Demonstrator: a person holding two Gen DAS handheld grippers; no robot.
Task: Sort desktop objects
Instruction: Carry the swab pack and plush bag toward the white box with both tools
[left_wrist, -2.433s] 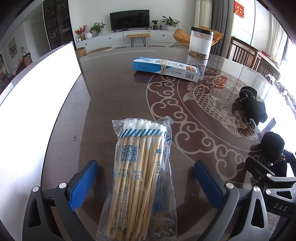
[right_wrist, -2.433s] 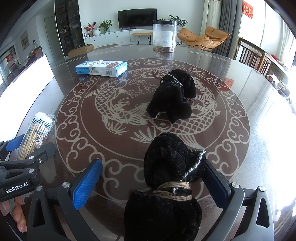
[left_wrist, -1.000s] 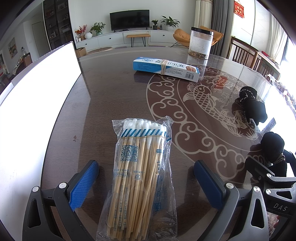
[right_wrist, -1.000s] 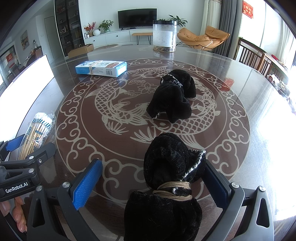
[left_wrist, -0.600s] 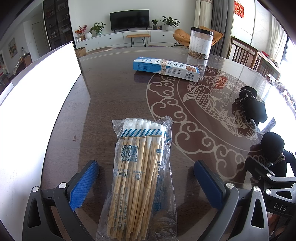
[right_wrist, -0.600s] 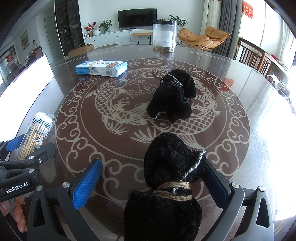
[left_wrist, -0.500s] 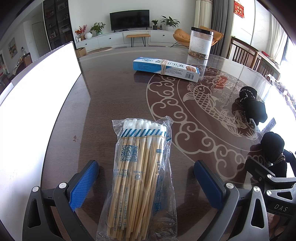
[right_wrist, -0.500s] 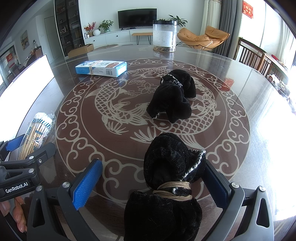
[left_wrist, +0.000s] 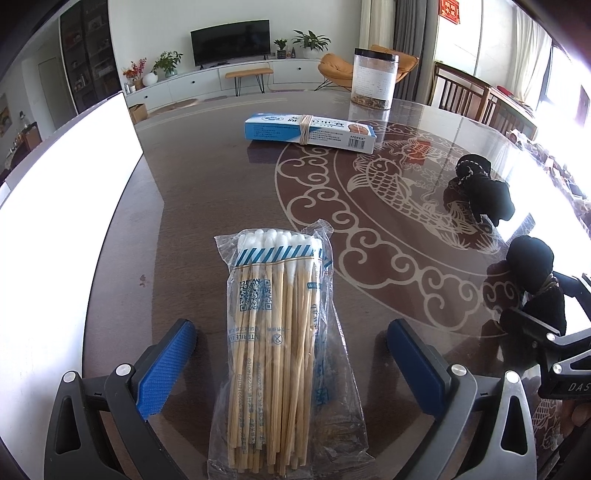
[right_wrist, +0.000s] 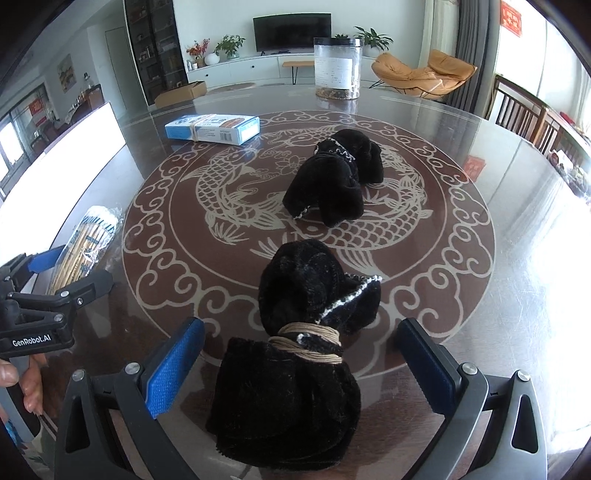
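A clear bag of cotton swabs (left_wrist: 280, 339) lies lengthwise between the blue pads of my left gripper (left_wrist: 291, 354), which stands open and does not touch it. My right gripper (right_wrist: 303, 362) is open too, its pads on either side of a black cloth bundle (right_wrist: 299, 347) tied with twine. A second black bundle (right_wrist: 338, 181) rests farther out on the fish pattern. A blue and white box (left_wrist: 310, 131) bound with a rubber band lies beyond, also in the right wrist view (right_wrist: 212, 129). The swab bag (right_wrist: 88, 243) shows at the right view's left edge.
A clear jar with a black lid (right_wrist: 337, 68) stands at the far side of the round glass-topped table (right_wrist: 517, 206). A bright white panel (left_wrist: 55, 236) lines the left edge. Wooden chairs (left_wrist: 465, 96) stand beyond the right rim. A hand (right_wrist: 22, 380) holds the left gripper's handle.
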